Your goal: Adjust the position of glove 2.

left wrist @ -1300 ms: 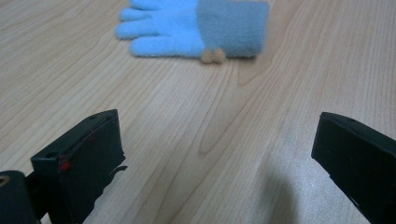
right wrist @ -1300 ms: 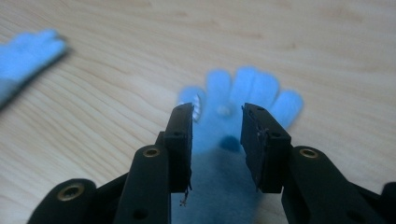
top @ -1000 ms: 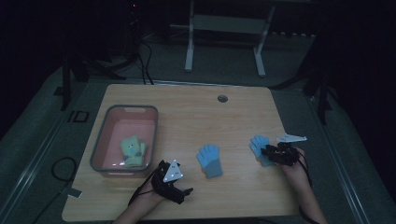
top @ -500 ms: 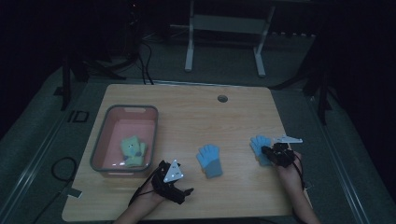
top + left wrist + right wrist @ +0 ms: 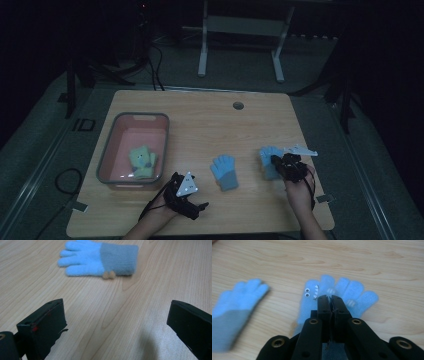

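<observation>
A light blue glove with a grey cuff (image 5: 224, 171) lies flat mid-table, also ahead of the left jaws (image 5: 100, 258) and at the left of the right gripper view (image 5: 237, 307). A second blue glove (image 5: 267, 157) with googly eyes and teeth on one finger (image 5: 352, 293) sits at the right, and my right gripper (image 5: 275, 161) (image 5: 329, 298) is shut on it near the cuff, the glove's fingers spreading beyond the tips. My left gripper (image 5: 200, 206) (image 5: 115, 327) rests open near the front edge, with bare wood between its jaws.
A pink bin with a grey rim (image 5: 107, 150) stands at the table's left with a green glove (image 5: 142, 161) inside. A small round hole (image 5: 238, 105) sits near the far edge of the wooden table (image 5: 200, 125). Dark floor and a stand lie beyond.
The right gripper has closed on the eyed glove and shifted a little leftward with it. The left gripper and the middle glove have stayed put.
</observation>
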Demonstrator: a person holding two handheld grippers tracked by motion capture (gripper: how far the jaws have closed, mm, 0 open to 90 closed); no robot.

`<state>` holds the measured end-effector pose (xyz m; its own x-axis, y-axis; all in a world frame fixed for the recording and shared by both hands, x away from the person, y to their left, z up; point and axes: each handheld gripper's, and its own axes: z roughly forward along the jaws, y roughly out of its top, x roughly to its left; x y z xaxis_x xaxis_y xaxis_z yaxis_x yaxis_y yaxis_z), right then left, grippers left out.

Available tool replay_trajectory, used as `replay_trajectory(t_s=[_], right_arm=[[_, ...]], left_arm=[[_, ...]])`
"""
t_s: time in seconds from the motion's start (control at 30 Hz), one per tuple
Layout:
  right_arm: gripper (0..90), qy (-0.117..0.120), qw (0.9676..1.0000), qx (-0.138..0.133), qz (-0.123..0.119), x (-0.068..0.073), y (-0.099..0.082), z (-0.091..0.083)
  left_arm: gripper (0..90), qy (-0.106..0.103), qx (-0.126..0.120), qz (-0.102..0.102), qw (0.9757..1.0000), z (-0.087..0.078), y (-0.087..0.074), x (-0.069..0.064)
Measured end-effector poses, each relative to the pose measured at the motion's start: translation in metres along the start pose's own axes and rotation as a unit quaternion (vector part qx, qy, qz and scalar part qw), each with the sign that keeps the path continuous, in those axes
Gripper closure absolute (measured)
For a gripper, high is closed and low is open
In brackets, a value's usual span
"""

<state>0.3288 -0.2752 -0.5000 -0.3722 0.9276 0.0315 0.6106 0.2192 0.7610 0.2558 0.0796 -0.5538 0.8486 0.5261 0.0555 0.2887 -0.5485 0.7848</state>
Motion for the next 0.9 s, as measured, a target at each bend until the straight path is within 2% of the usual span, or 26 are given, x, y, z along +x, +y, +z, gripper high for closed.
replay_trajectory(t_s=[0.03,0.07,0.13,0.23,0.27,0.33,0.63,0.7,0.9], right_arm=[[86.9,0.0,1.0,0.0,0.0,0.0,0.0,0.0],[86.9,0.01,0.9999,-0.002,0.011,0.008,-0.001,-0.002],[86.9,0.02,0.9998,0.001,0.007,0.015,-0.003,-0.001],[86.9,0.016,0.9999,0.003,0.0,0.022,-0.005,0.0],[86.9,0.021,0.9998,0.003,0.0,0.025,-0.007,0.002],[86.9,0.018,0.9998,0.011,-0.006,0.031,-0.012,0.009],[85.0,0.017,0.9991,0.036,-0.016,0.038,-0.02,0.033],[81.2,0.027,0.9978,0.057,-0.018,0.037,-0.025,0.041],[79.2,0.031,0.9977,0.055,-0.023,0.036,-0.027,0.042]], left_arm=[[2.3,0.0,0.0,0.0,1.0,0.0,0.0,0.0],[2.3,0.0,-0.001,0.0,1.0,0.0,0.0,0.0],[2.3,0.001,-0.001,0.002,1.0,-0.001,0.001,0.0],[2.3,0.001,-0.003,0.001,1.0,-0.001,0.001,0.0],[2.3,0.001,-0.003,0.001,1.0,-0.001,0.001,0.0],[2.3,0.0,-0.002,0.003,1.0,0.0,0.001,0.0],[2.3,-0.003,0.001,0.008,1.0,0.001,0.001,-0.002],[2.3,-0.003,0.001,0.006,1.0,0.001,0.0,-0.002],[2.3,-0.001,0.0,0.005,1.0,0.001,0.0,-0.001]])
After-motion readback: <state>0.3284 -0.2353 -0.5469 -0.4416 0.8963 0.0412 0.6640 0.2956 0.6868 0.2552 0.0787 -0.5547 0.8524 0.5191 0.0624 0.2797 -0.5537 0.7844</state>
